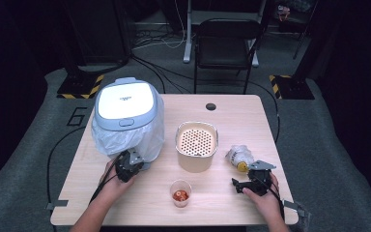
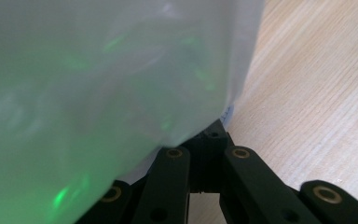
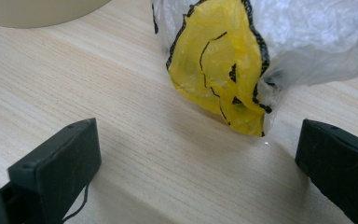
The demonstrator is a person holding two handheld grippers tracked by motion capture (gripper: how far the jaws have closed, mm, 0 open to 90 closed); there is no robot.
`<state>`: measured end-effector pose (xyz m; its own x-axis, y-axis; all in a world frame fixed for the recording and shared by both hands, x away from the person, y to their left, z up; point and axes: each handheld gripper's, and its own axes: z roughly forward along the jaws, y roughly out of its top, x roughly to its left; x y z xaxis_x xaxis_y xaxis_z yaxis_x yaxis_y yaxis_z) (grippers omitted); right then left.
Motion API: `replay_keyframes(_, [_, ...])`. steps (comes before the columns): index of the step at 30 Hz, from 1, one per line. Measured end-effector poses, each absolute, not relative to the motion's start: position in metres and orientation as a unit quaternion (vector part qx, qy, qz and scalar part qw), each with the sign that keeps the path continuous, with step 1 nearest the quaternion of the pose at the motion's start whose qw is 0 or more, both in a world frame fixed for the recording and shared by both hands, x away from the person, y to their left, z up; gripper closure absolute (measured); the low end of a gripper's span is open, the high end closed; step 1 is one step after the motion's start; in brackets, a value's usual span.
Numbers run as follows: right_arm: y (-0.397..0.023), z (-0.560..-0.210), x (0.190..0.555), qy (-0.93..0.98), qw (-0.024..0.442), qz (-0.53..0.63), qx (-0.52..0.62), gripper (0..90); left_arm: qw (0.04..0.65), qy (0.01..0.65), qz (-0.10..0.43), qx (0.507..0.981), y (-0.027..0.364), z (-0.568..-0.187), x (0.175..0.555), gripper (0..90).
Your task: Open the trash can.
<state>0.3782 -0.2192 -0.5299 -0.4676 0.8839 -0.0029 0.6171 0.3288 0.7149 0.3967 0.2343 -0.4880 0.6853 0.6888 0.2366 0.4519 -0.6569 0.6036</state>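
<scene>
A bin with a white lid [image 1: 124,100] stands at the table's left, lined with a translucent plastic bag [image 1: 147,137]. My left gripper [image 1: 129,163] sits at the bag's lower front edge. In the left gripper view its jaws [image 2: 211,134] are closed together, with the bag film [image 2: 98,93] draped over the tips and apparently pinched there. My right gripper [image 1: 249,175] rests at the right front, open. A crumpled clear and yellow plastic wrapper [image 3: 223,60] lies just ahead of my right gripper [image 3: 198,135], between the lines of the jaws and untouched. That wrapper [image 1: 239,155] lies right of centre.
A beige tub with a perforated insert [image 1: 196,145] stands mid-table. A small clear cup [image 1: 180,194] holding something red is near the front edge. The table [image 1: 232,121] has a cable hole [image 1: 210,106] at the back; a black chair [image 1: 224,46] stands beyond.
</scene>
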Motion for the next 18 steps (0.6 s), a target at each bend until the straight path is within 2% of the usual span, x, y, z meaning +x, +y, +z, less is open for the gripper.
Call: replay_keyframes(18, [-0.219,-0.530,0.378,0.790,0.201,0.331,0.475,0.0,0.270,0.337,0.212,0.877,0.238,-0.500,0.400,90.0])
